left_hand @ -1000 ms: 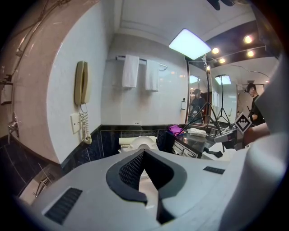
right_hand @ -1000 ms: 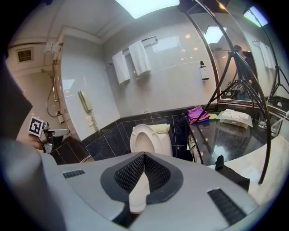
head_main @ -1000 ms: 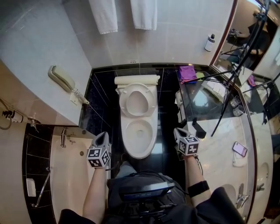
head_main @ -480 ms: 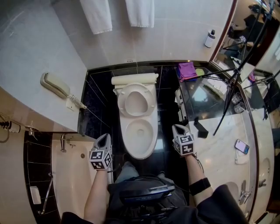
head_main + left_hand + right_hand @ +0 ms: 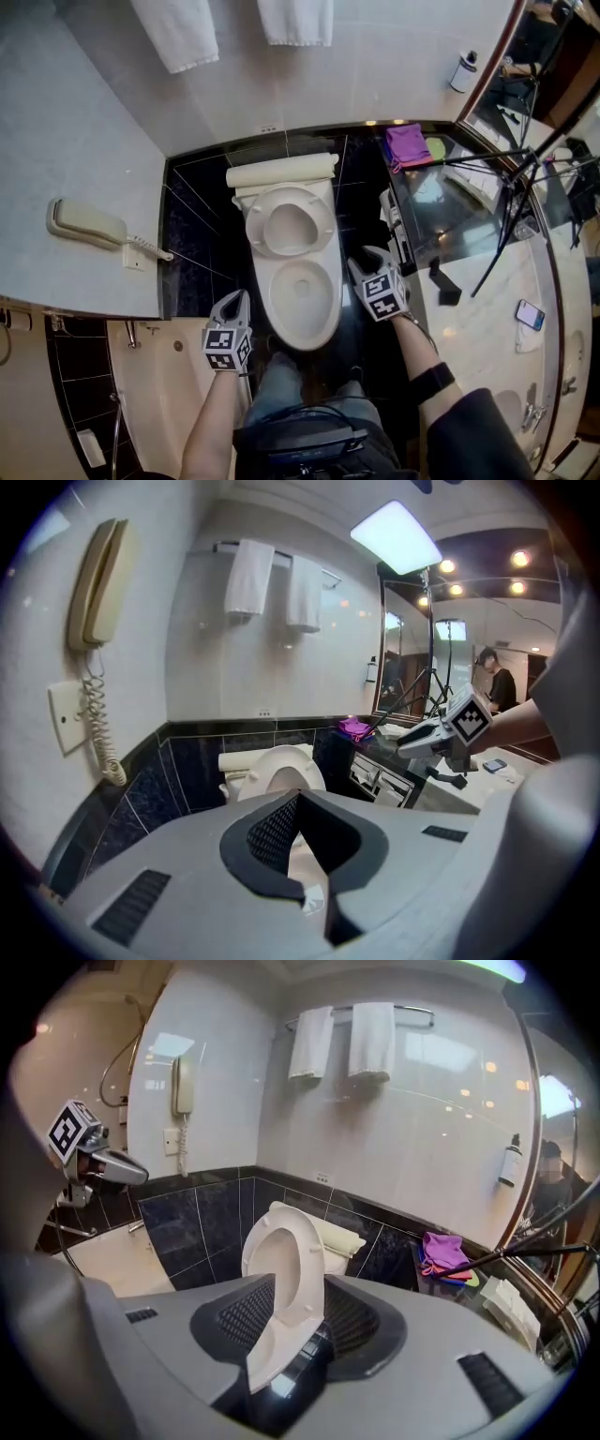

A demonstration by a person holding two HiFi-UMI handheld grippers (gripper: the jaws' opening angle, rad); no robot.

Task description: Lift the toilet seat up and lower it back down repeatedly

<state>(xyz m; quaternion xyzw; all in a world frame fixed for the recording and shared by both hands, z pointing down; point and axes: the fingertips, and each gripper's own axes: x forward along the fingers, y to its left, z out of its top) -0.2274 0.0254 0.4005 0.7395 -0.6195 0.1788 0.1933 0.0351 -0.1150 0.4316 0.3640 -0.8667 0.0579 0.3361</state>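
Both of your grippers have come forward toward the toilet since a second ago, the right one further than the left. On the left, the wall phone (image 5: 84, 225) hangs well clear of the work. Your left gripper (image 5: 234, 302) sits just beside the bowl (image 5: 305, 337) at its front left, fingers pressed together with nothing pinched. I take it you are parking it there as the idle hand, close by but out of the seat's swing.

In the middle, the toilet seat (image 5: 289, 195) stands raised, tipped back toward the tank (image 5: 281, 172). The lift half of a cycle looks done, and lowering would be next. The seat is a glossy white oval ring, with small bumpers showing on its underside in the right gripper view.

Your right gripper (image 5: 359, 262) lies near the bowl's right flank, short of the seat's rim and apparently not touching it. Its fingers have just been opening and now stand spread and empty, with the seat framed in the gap, likely lined up to take the rim. Further right, the desk (image 5: 487, 309) and the purple cloth (image 5: 410, 143) beyond it play no part.
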